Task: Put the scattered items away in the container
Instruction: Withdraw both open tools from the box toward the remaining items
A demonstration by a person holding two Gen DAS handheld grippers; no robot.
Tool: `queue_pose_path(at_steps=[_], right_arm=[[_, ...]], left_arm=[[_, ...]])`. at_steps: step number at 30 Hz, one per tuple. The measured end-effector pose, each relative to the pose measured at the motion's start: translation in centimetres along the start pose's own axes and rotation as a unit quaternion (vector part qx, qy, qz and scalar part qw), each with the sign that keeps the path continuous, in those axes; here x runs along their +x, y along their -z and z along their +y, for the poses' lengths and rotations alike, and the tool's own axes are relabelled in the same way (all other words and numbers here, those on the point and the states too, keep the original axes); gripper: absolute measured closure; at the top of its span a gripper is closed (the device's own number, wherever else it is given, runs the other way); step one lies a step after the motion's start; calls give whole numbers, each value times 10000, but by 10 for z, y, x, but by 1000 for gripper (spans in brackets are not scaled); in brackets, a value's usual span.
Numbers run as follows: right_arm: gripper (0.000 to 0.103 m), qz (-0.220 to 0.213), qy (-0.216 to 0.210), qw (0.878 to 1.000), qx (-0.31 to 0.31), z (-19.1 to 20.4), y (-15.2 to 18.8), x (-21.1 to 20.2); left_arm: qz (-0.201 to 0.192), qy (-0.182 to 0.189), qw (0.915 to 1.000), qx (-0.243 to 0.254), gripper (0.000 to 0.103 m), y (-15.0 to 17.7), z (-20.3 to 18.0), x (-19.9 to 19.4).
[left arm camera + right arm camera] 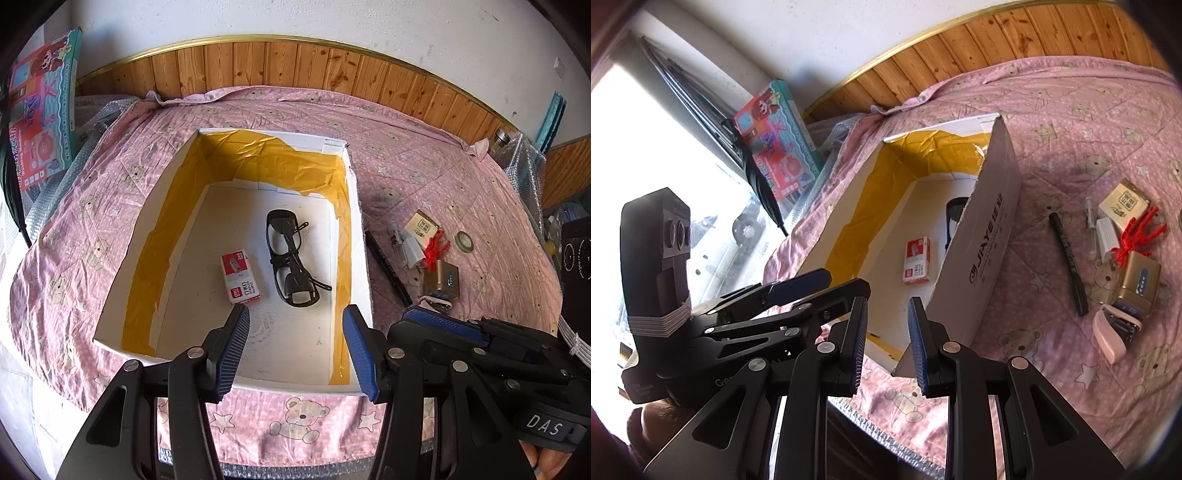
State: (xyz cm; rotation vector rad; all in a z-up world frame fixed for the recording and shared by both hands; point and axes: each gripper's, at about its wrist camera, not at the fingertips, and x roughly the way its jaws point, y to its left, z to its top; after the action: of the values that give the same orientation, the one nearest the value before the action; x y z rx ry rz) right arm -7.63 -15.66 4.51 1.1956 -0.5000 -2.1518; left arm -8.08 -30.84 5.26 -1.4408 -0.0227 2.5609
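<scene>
A white cardboard box (364, 236) lined with yellow tape sits on the pink bedspread. Black glasses (290, 258) and a red-and-white staples box (240, 277) lie inside it. My left gripper (295, 332) hovers open and empty over the box's near end. To the right of the box lie a black pen (1069, 258), a tan card box (1123, 201), a white adapter (1108, 232), red string (1137, 232), a gold power bank (1137, 284) and a pink case (1108, 336). My right gripper (886, 314) is open and empty above the box's near right corner.
The pink bedspread (295, 417) ends close below the grippers. A toy carton (40, 110) leans at the far left, and a glass jar (500, 142) stands at the back right. A small tape roll (463, 242) lies past the string. Wood panelling backs the bed.
</scene>
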Motion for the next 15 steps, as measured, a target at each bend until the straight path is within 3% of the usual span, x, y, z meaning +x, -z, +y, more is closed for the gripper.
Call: queue_pose_path(at_steps=[15], right_arm=[[77,-203,42,9989,427,-39,24,-36]], left_arm=[[-65,126,9990,435,49,13,-58,-7]])
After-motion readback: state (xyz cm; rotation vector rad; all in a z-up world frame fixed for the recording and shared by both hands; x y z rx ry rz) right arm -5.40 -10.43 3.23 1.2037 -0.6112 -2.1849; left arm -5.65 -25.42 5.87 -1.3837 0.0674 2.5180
